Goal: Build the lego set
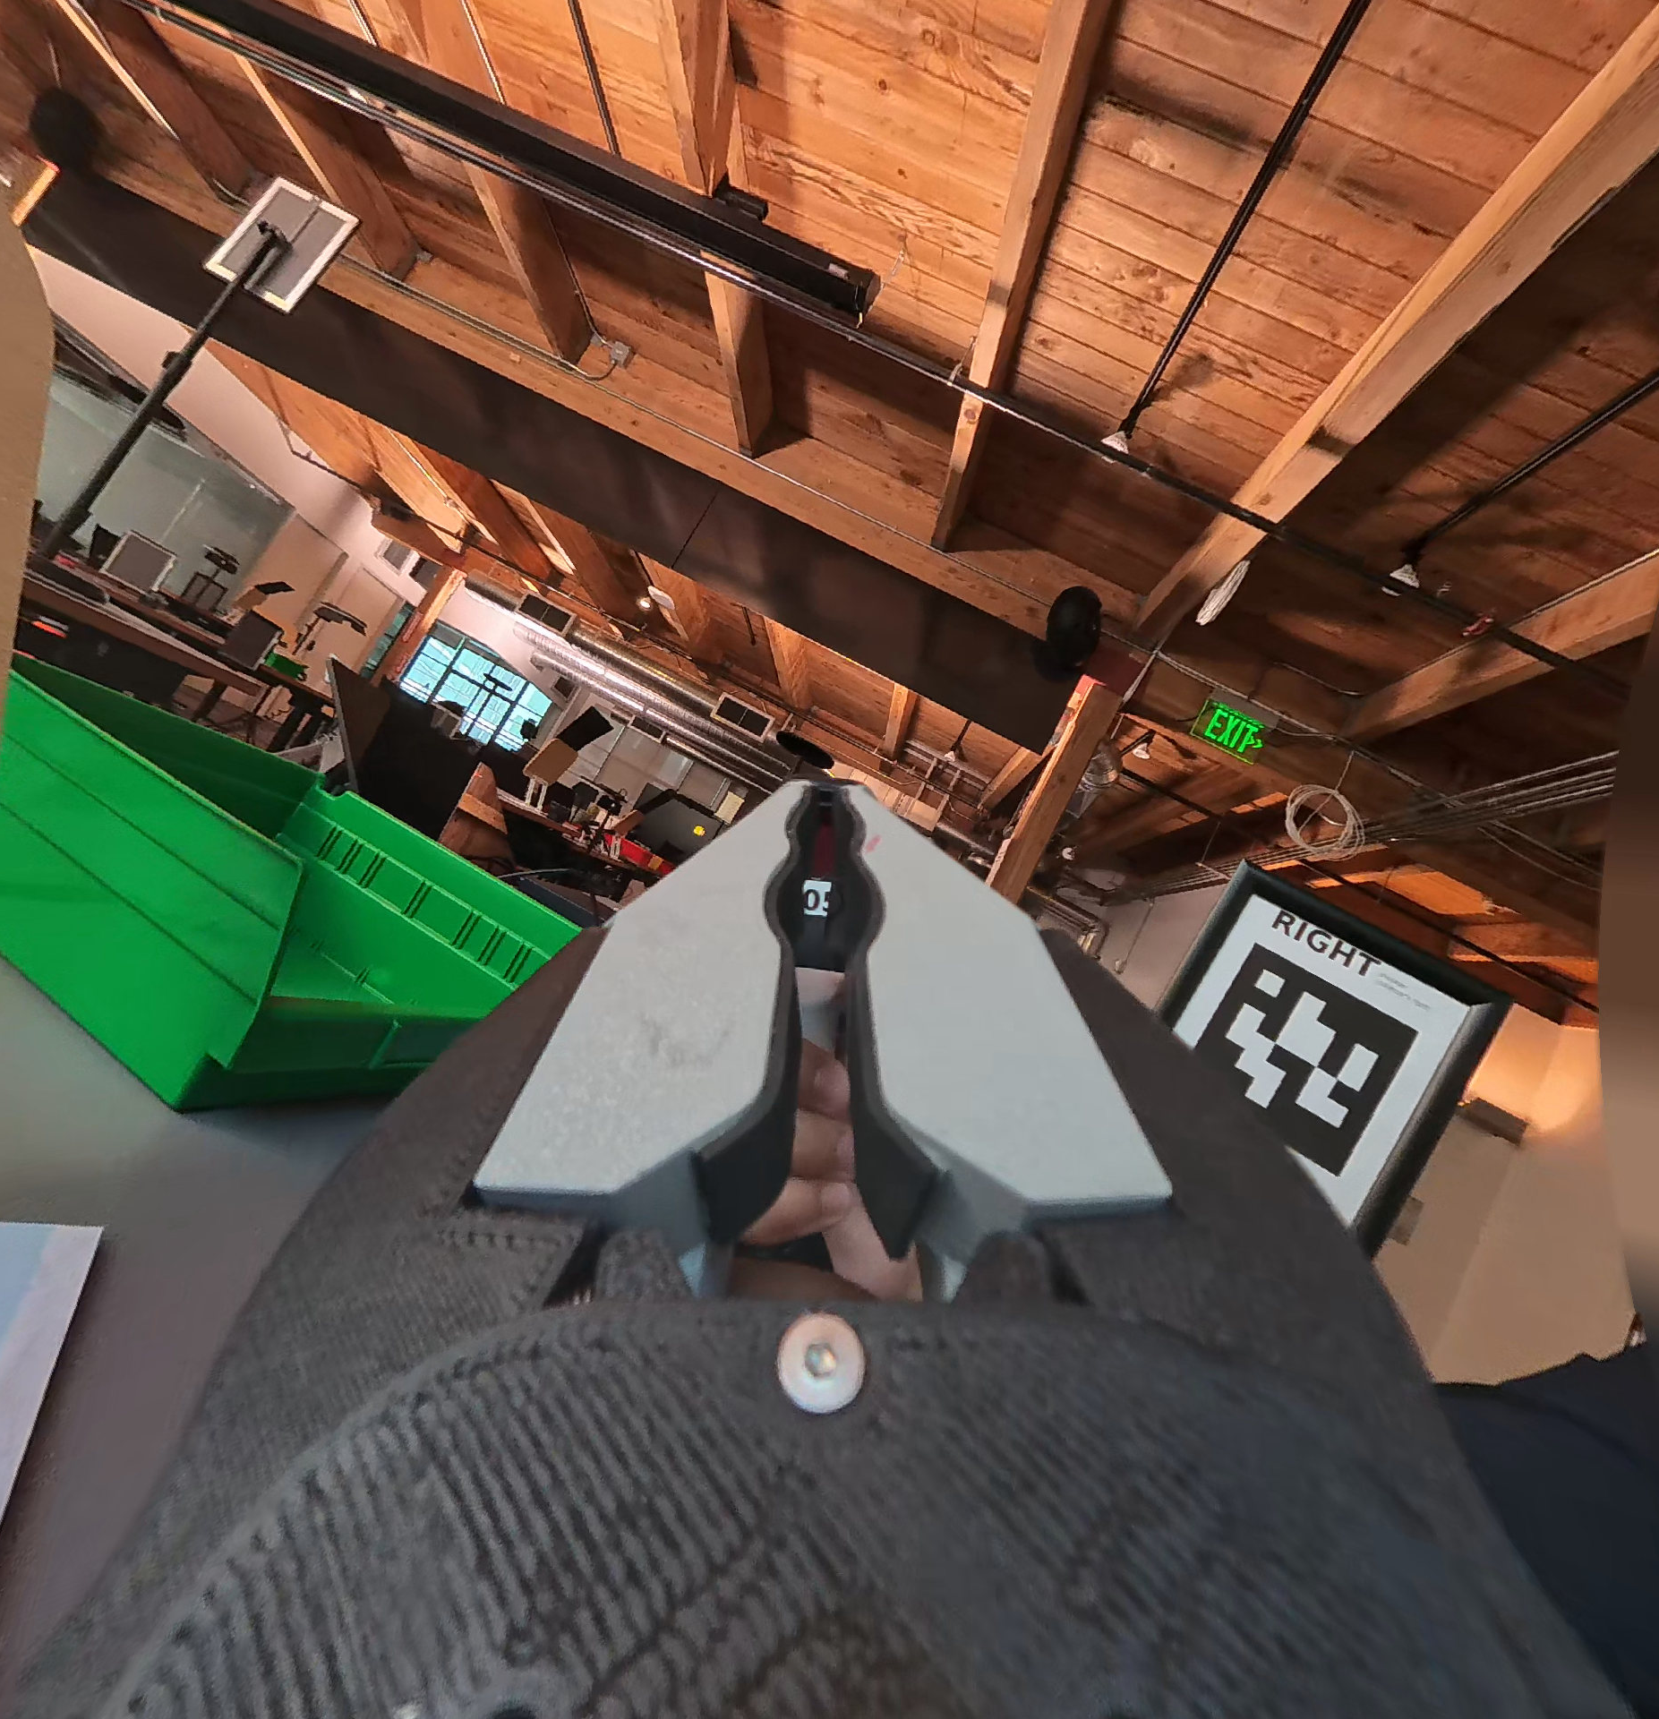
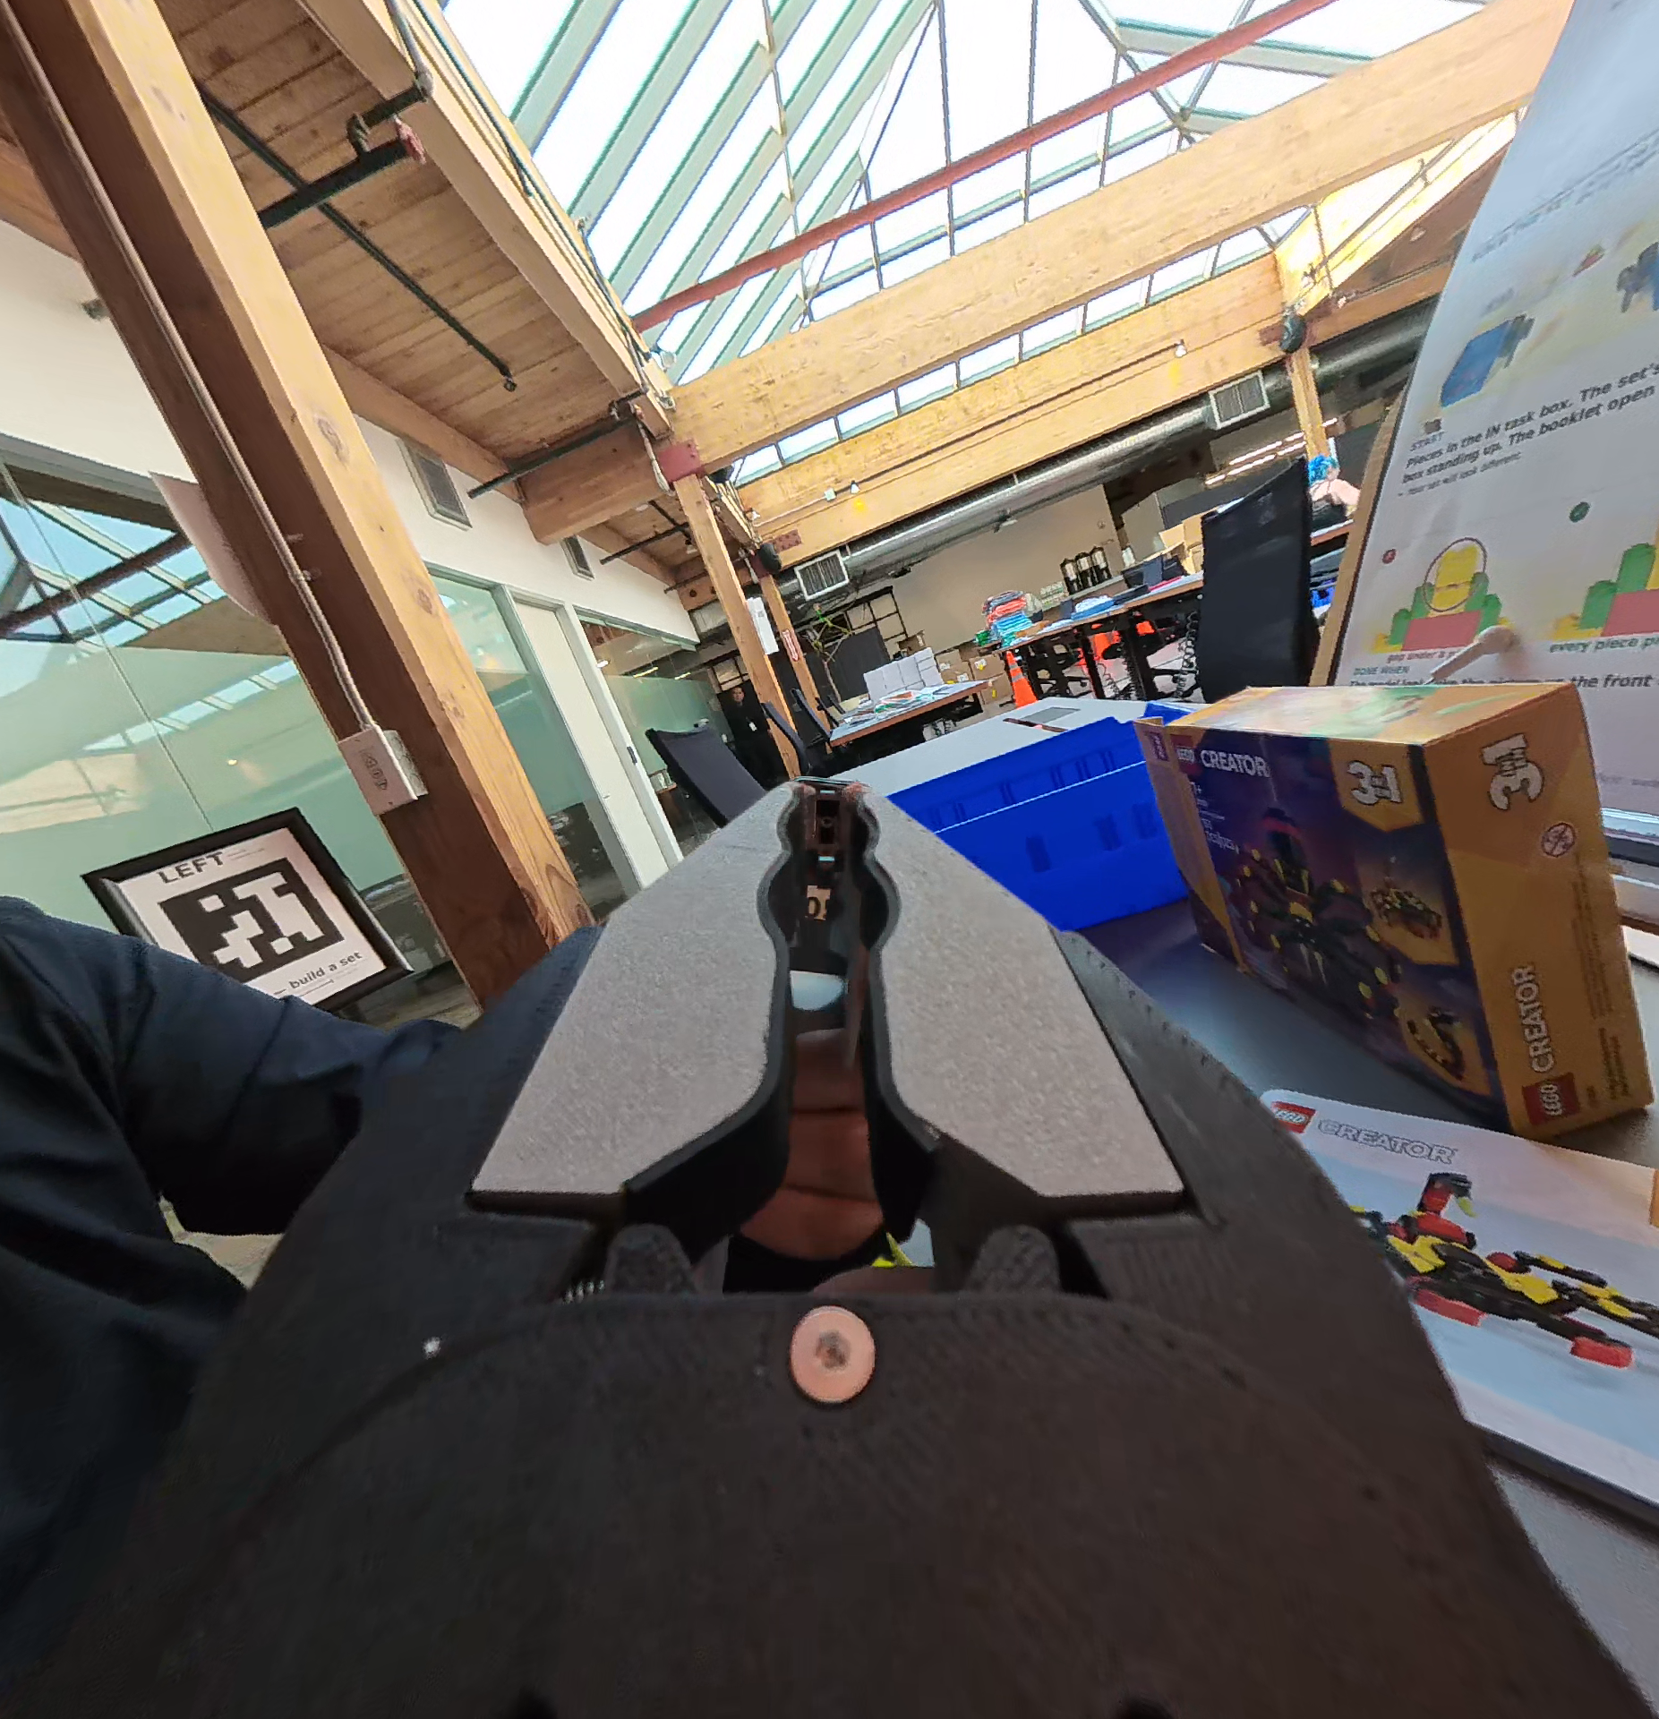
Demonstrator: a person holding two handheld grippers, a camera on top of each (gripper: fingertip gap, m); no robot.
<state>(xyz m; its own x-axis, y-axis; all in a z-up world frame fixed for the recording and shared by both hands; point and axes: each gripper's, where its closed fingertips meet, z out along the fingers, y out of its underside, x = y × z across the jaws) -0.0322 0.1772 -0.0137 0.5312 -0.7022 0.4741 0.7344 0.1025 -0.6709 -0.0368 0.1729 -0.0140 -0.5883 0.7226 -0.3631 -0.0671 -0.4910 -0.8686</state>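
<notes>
Shut tight, the left gripper has its grey fingers meeting at the tips and holds nothing; it tilts up toward a wooden ceiling. Part of a hand shows behind the fingers. Near on its left lies a pale sheet of paper on a grey table. Farther left on that table stand green bins, one set inside the other. To the right stands a framed black-and-white marker sign, and far beyond it a lit green sign hangs from the beams.

On the right gripper the jaws stand narrow, a thin slit at the tips. Something brownish shows in the slit, and whether it is a held piece cannot be told. A dark blue sleeve lies near on the left. Near on the right, a toy-set booklet lies flat on the table. Beyond it stands a yellow toy-set box, upright, with a blue bin just beside it on the left. An instruction sheet stands behind the box. Far left, a second framed marker sign stands by a wooden post, under a skylight.
</notes>
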